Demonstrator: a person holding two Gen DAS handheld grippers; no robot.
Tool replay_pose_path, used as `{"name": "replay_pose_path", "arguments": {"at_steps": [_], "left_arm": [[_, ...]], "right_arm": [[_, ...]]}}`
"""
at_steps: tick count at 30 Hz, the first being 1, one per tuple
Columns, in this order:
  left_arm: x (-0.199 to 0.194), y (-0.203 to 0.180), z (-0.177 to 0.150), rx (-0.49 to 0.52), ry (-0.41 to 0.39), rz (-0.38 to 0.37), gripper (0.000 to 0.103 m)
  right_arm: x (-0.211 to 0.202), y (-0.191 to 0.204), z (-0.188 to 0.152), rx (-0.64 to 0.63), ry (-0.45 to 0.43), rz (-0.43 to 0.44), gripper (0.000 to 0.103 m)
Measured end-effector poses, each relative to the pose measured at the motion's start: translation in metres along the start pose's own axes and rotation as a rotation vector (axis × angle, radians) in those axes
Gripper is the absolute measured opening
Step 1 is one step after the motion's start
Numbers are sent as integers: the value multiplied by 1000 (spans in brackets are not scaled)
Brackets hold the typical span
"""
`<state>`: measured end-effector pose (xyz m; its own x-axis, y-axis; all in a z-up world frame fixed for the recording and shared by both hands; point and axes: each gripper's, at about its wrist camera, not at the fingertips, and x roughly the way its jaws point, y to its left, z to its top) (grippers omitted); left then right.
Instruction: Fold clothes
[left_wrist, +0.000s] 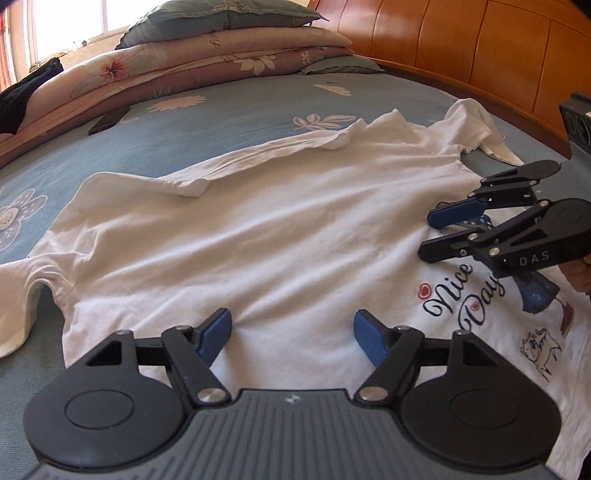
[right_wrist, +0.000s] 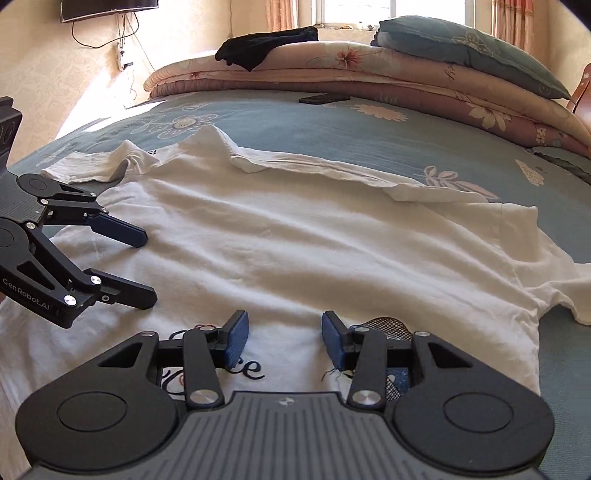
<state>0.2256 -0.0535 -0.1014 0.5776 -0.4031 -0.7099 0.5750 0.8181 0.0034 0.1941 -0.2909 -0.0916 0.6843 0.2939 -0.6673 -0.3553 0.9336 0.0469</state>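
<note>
The T-shirt (left_wrist: 258, 236) is white with dark script lettering and a blue printed figure. The bed sheet (left_wrist: 207, 122) is blue-grey with pale flowers; the folded quilts (right_wrist: 369, 70) are pink floral.

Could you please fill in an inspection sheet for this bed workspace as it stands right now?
Surface: blue floral bedsheet, mostly covered.
Job's things: white T-shirt spread out, far edge folded over, "Nice Day" print at near side.
Clutter: dark phone; black garment on stacked quilts; pillow.
Grippers: left hand-held gripper open over the shirt; right hand-held gripper open, nothing gripped.
Cables: wires hang below a wall screen.
Surroundings: wooden headboard, window, curtains.
</note>
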Motion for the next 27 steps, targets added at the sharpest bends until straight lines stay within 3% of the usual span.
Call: {"name": "replay_pose_path", "arguments": {"at_steps": [4, 6, 10, 14, 18, 20, 24, 27], "left_arm": [[-6, 29, 4, -97, 12, 86, 74], [-17, 33, 6, -135, 8, 102, 73], [-39, 1, 5, -62, -24, -28, 76], [-48, -43, -9, 78, -9, -77, 78], [-45, -56, -35, 103, 73, -14, 81], [-53, -48, -43, 46, 63, 1, 85], [-74, -39, -44, -29, 74, 57, 85], [-87, -49, -37, -32, 45, 50, 85]], "right_arm": [[4, -33, 8, 99, 1, -108, 49], [-5, -34, 11, 144, 7, -102, 50], [-32, -8, 7, 135, -19, 0, 52], [-42, 26, -14, 105, 40, 28, 53], [-55, 49, -44, 3, 74, -64, 59], [-68, 52, -54, 15, 96, -87, 65], [-92, 47, -69, 56, 128, -129, 66], [-108, 47, -66, 109, 83, -104, 66]]}}
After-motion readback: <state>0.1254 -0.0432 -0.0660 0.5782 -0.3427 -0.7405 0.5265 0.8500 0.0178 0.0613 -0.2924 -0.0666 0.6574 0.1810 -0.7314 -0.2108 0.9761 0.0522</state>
